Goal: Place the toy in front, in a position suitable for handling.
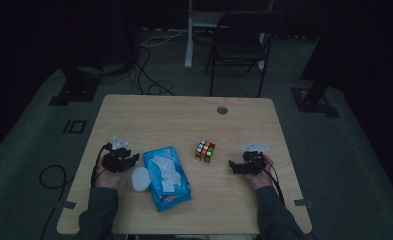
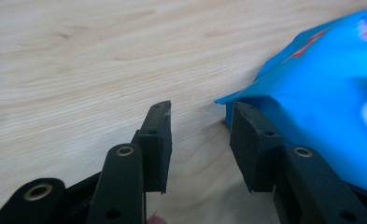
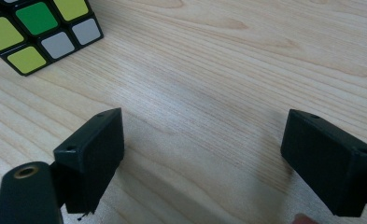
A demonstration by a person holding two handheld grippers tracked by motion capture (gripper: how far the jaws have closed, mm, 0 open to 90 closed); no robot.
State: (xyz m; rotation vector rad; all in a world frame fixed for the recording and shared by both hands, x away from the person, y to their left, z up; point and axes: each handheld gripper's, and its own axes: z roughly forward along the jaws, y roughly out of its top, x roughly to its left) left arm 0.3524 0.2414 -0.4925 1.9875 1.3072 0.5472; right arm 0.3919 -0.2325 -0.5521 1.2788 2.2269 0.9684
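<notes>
Left claw (image 2: pixel 200 140) beside tissue pack (image 2: pixel 321 98)

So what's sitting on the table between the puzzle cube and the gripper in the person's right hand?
Nothing: between the puzzle cube and the right gripper there is bare wooden table, seen in the high view and the right gripper view.

Looks like a dim lab or recording studio, not someone's home. Black curtains hang all round, cables (image 1: pixel 149 75) snake over grey carpet, and stand bases (image 1: pixel 76 90) sit on the floor either side. One plain wooden table (image 1: pixel 184 115) in the middle, a folding chair (image 1: pixel 239 45) behind it.
</notes>
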